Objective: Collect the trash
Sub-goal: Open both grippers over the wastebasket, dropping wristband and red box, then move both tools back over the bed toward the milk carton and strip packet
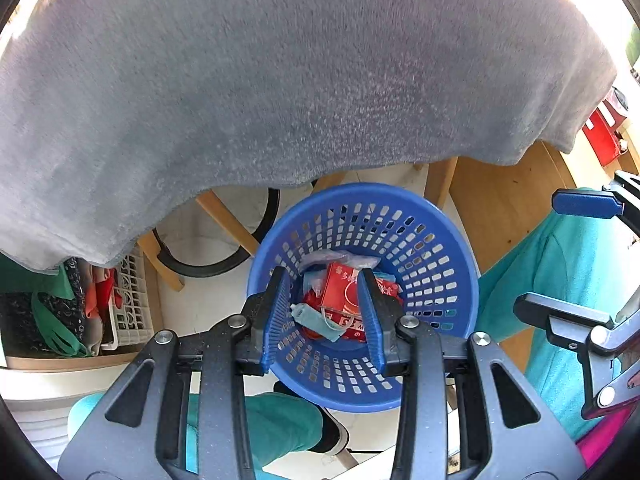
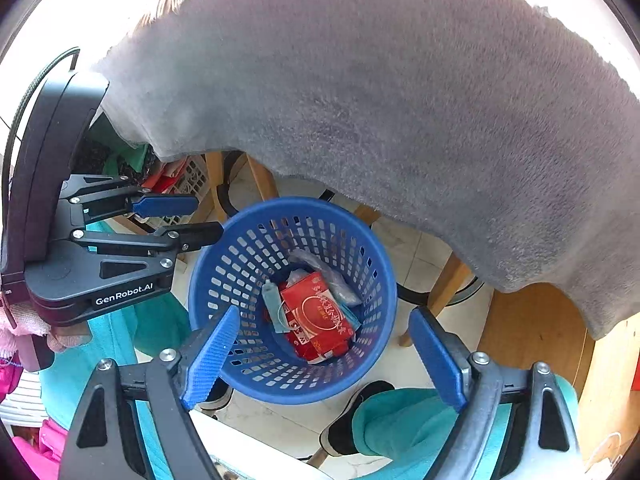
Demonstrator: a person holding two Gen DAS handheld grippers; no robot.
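Note:
A blue slotted basket (image 1: 434, 276) (image 2: 240, 264) stands on the floor below both grippers. In it lie a red carton (image 1: 340, 294) (image 2: 320, 320), a pale blue face mask (image 1: 318, 320) (image 2: 274, 306) and a clear plastic bag (image 1: 340, 258) (image 2: 320, 270). My left gripper (image 1: 324, 320) (image 2: 196, 220) hangs over the basket, open, its blue pads apart with nothing pressed between them. My right gripper (image 2: 324, 360) (image 1: 568, 256) hovers beside it, jaws wide, also holding nothing.
A grey fleece cloth (image 1: 304, 80) (image 2: 400, 112) drapes over a wooden table with legs (image 2: 444, 284) near the basket. A white crate (image 1: 130, 304) of bags sits at the left. The person's teal trouser legs (image 2: 400, 412) and shoes stand close around the basket.

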